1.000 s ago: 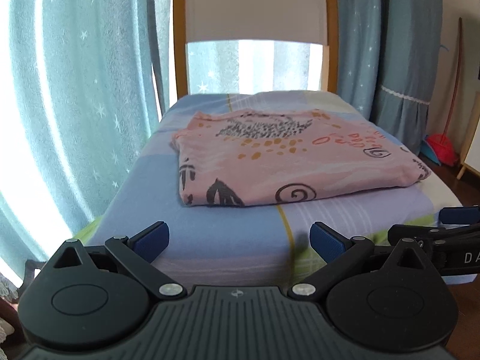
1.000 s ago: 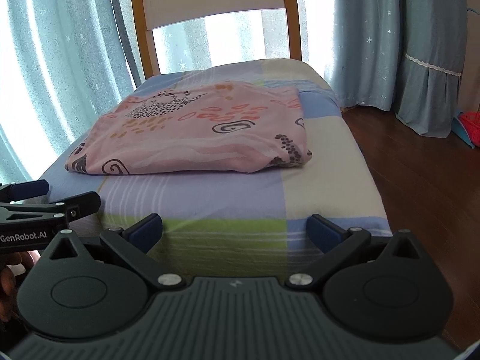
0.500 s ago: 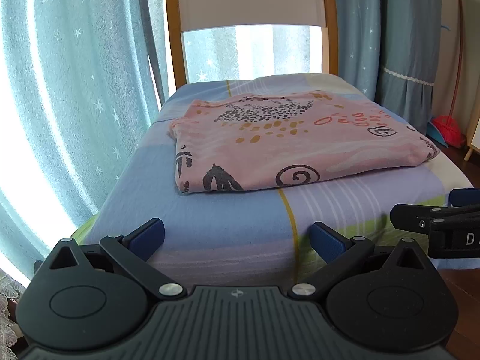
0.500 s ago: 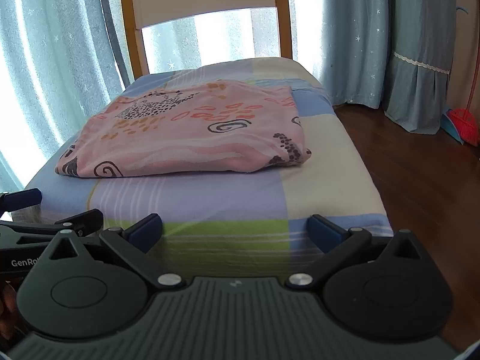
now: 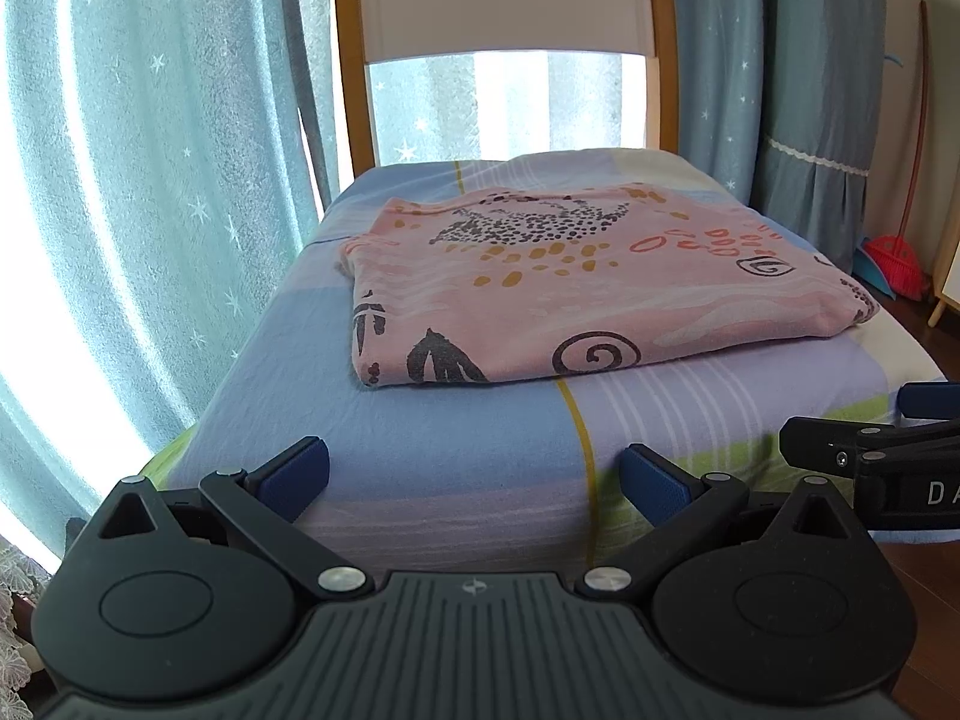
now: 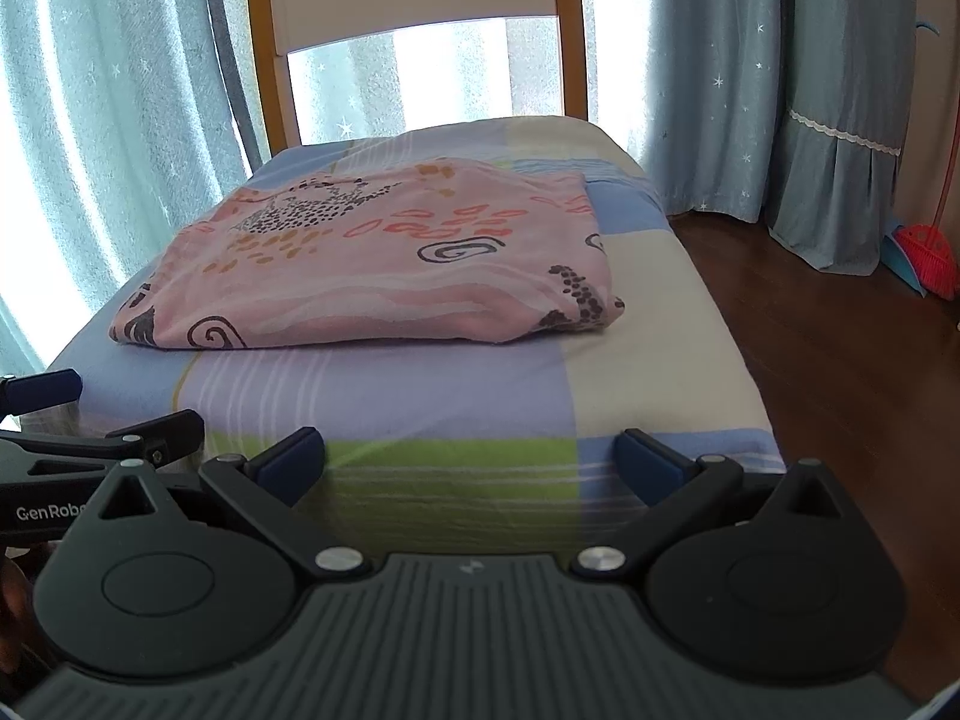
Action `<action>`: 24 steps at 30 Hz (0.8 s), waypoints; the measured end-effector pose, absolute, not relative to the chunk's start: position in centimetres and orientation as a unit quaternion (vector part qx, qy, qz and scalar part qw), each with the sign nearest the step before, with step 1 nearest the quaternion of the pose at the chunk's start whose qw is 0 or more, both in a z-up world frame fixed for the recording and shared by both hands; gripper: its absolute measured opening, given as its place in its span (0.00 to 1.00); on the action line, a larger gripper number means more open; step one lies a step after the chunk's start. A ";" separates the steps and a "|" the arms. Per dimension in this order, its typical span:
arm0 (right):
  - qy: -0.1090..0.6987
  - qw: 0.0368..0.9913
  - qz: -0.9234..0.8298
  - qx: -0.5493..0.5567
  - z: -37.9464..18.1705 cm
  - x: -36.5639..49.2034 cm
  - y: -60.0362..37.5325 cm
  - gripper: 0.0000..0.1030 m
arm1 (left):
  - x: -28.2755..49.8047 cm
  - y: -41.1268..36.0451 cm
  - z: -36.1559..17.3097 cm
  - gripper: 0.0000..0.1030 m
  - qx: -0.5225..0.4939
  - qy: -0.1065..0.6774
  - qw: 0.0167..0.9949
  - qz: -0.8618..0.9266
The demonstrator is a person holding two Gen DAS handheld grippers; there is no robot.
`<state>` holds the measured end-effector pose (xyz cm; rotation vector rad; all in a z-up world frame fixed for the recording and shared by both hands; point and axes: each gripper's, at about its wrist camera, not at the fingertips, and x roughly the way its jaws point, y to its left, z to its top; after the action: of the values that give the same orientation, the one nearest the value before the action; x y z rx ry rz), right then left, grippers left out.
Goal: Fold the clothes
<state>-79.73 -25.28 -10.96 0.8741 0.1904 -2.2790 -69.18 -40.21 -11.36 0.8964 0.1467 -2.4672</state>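
Observation:
A pink patterned garment (image 5: 588,288) (image 6: 384,264) lies folded into a flat rectangle on a small bed with a patchwork sheet (image 5: 456,450) (image 6: 648,372). My left gripper (image 5: 474,474) hangs open before the near edge of the bed, well short of the garment, with nothing between its fingers. My right gripper (image 6: 471,459) is open too, at the same near edge further right, also empty. Each gripper shows at the edge of the other's view.
A wooden headboard (image 5: 504,0) stands at the far end of the bed. Star-printed blue curtains (image 5: 150,180) cover the window to the left and behind. Dark wooden floor (image 6: 840,330) runs along the bed's right side, with a red broom (image 6: 927,252) by the curtain.
Both grippers have risen a little and drawn slightly back from the bed, so the garment sits lower in view. Both stay open; the garment has not moved.

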 end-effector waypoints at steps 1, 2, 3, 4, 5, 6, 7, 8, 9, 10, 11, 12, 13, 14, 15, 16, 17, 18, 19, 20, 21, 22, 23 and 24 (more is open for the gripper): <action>0.074 0.340 -0.876 0.335 -11.0 -79.7 -25.3 1.00 | -69.2 -40.2 -11.4 1.00 0.330 0.054 0.254 -0.908; 0.075 0.340 -0.876 0.335 -11.0 -79.7 -25.3 1.00 | -69.2 -40.2 -11.4 1.00 0.330 0.054 0.254 -0.907; 0.076 0.340 -0.876 0.334 -11.0 -79.7 -25.3 1.00 | -69.2 -40.2 -11.4 1.00 0.330 0.053 0.254 -0.907; 0.077 0.340 -0.876 0.334 -11.0 -79.7 -25.3 1.00 | -69.2 -40.2 -11.4 1.00 0.330 0.053 0.254 -0.907; 0.077 0.339 -0.876 0.334 -11.0 -79.7 -25.4 1.00 | -69.2 -40.2 -11.4 1.00 0.330 0.053 0.255 -0.907; 0.077 0.338 -0.876 0.334 -11.0 -79.7 -25.4 1.00 | -69.2 -40.2 -11.4 1.00 0.330 0.053 0.255 -0.907; 0.077 0.338 -0.876 0.334 -11.0 -79.7 -25.4 1.00 | -69.2 -40.2 -11.3 1.00 0.330 0.053 0.255 -0.907; 0.077 0.338 -0.876 0.334 -11.0 -79.7 -25.4 1.00 | -69.2 -40.2 -11.3 1.00 0.330 0.053 0.255 -0.907; 0.078 0.338 -0.877 0.334 -11.0 -79.6 -25.4 1.00 | -69.2 -40.2 -11.3 1.00 0.330 0.053 0.255 -0.907; 0.078 0.338 -0.877 0.333 -11.0 -79.6 -25.4 1.00 | -69.3 -40.2 -11.4 1.00 0.331 0.053 0.255 -0.907; 0.079 0.338 -0.877 0.333 -11.0 -79.6 -25.4 1.00 | -69.3 -40.2 -11.4 1.00 0.331 0.053 0.256 -0.907; 0.079 0.338 -0.877 0.333 -11.0 -79.6 -25.4 1.00 | -69.3 -40.2 -11.4 1.00 0.331 0.053 0.256 -0.907; 0.079 0.338 -0.877 0.333 -11.0 -79.6 -25.4 1.00 | -69.3 -40.2 -11.4 1.00 0.331 0.053 0.256 -0.907; 0.079 0.338 -0.877 0.334 -11.0 -79.6 -25.4 1.00 | -69.3 -40.2 -11.4 1.00 0.331 0.053 0.256 -0.907; 0.079 0.338 -0.877 0.333 -11.0 -79.6 -25.4 1.00 | -69.3 -40.2 -11.4 1.00 0.331 0.053 0.256 -0.907; 0.080 0.338 -0.877 0.333 -11.0 -79.6 -25.4 1.00 | -69.3 -40.2 -11.4 1.00 0.331 0.053 0.256 -0.907; 0.080 0.338 -0.877 0.333 -11.0 -79.6 -25.4 1.00 | -69.3 -40.2 -11.4 1.00 0.331 0.053 0.256 -0.907; 0.080 0.338 -0.877 0.333 -11.0 -79.6 -25.4 1.00 | -69.3 -40.2 -11.4 1.00 0.331 0.053 0.256 -0.907; 0.081 0.338 -0.877 0.332 -11.0 -79.6 -25.4 1.00 | -69.3 -40.2 -11.4 1.00 0.331 0.053 0.256 -0.907; 0.081 0.338 -0.877 0.332 -11.0 -79.6 -25.3 1.00 | -69.3 -40.2 -11.4 1.00 0.331 0.053 0.256 -0.907; 0.081 0.338 -0.877 0.332 -11.0 -79.6 -25.3 1.00 | -69.3 -40.3 -11.3 1.00 0.331 0.053 0.256 -0.907; 0.081 0.338 -0.877 0.332 -11.0 -79.6 -25.3 1.00 | -69.3 -40.3 -11.3 1.00 0.331 0.053 0.256 -0.907; 0.081 0.338 -0.877 0.332 -11.0 -79.6 -25.3 1.00 | -69.3 -40.3 -11.4 1.00 0.331 0.053 0.256 -0.907; 0.081 0.338 -0.877 0.332 -11.0 -79.6 -25.3 1.00 | -69.3 -40.3 -11.4 1.00 0.332 0.053 0.256 -0.906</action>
<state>-79.62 -25.30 -11.04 0.8643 0.2112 -2.2857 -69.31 -40.26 -11.36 0.9003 0.1426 -2.4597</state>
